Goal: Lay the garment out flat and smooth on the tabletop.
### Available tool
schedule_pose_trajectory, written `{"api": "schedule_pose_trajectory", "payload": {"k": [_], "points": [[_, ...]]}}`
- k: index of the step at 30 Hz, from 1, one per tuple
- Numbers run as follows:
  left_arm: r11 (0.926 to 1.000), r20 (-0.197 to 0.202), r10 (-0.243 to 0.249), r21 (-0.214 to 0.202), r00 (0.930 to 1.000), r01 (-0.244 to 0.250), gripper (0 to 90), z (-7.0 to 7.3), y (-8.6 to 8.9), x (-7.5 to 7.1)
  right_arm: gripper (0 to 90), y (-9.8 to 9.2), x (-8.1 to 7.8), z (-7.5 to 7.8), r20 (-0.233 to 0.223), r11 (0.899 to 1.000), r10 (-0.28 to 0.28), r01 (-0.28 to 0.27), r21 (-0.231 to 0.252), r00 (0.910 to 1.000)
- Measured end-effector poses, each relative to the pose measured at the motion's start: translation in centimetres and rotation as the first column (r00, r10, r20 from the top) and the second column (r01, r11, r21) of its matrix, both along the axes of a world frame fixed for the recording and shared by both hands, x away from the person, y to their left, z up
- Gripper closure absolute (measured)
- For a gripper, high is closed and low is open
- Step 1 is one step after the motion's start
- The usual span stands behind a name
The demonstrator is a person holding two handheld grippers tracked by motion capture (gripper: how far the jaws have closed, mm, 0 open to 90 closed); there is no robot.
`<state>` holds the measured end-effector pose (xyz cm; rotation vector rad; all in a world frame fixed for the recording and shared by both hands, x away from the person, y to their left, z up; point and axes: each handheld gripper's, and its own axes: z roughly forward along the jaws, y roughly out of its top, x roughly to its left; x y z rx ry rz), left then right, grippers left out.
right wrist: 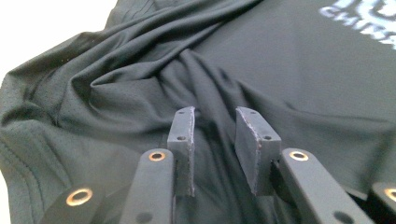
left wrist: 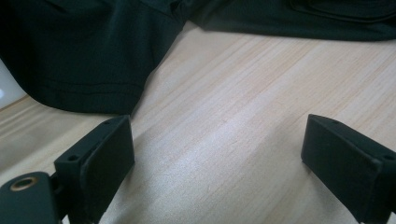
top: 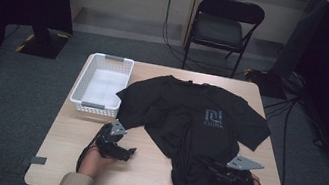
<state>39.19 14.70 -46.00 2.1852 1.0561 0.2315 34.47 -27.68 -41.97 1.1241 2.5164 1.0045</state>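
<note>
Nearest the lens in the right gripper view, the right gripper (right wrist: pixel 215 126) stands with its jaws a narrow gap apart, no cloth pinched between the pads, just over the rumpled lower body of the black T-shirt (right wrist: pixel 140 88). In the high view the shirt (top: pixel 192 127) lies chest-up across the table (top: pixel 65 157), its hem bunched into ridges right under and ahead of that gripper (top: pixel 220 172), the printed logo (top: pixel 213 117) farther beyond it. The left gripper (left wrist: pixel 217 154) has its jaws spread wide over bare wood, holding nothing; one short sleeve (left wrist: pixel 79 70) lies just past its left jaw, close but apart from it. Seen from above, this gripper (top: pixel 122 151) sits beside the shirt's edge, with a white basket (top: pixel 83 86) beyond it on the far side of the sleeve.

The likely trouble is the bunching by the right jaws: closing there could catch several layers or a loose ridge instead of a clean hem, so any pull would drag the whole shirt askew. A hasty reach from the left could nudge the sleeve under itself.
</note>
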Motion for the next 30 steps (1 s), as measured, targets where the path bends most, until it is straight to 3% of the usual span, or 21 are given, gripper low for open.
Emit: {"api": "schedule_pose_trajectory", "payload": {"k": [5,9,15,24,30], "points": [[1.0000,0.000,0.000,0.000,1.0000,0.000,8.8,0.0,0.0,0.0,73.0,1.0,-0.3,-1.0,-0.018,0.998,0.044,-0.045,-0.052,0.9988],[1.0000,0.000,0.000,0.000,1.0000,0.000,8.9,0.0,0.0,0.0,82.9,0.5,-0.9,-0.9,-0.022,0.997,0.054,-0.055,-0.049,0.9983],[1.0000,0.000,0.000,0.000,1.0000,0.000,8.8,0.0,0.0,0.0,86.2,-0.3,-1.8,-0.6,-0.048,0.997,0.063,-0.064,-0.034,0.9969],[1.0000,0.000,0.001,0.000,1.0000,-0.001,8.8,0.0,0.0,0.0,85.3,-1.7,-4.1,0.0,-0.101,0.996,0.090,-0.090,0.002,0.9908],[1.0000,0.000,0.000,0.000,1.0000,0.000,8.8,0.0,0.0,0.0,71.4,-2.2,-3.9,0.8,-0.061,0.998,0.064,-0.063,0.017,0.9961]]}}
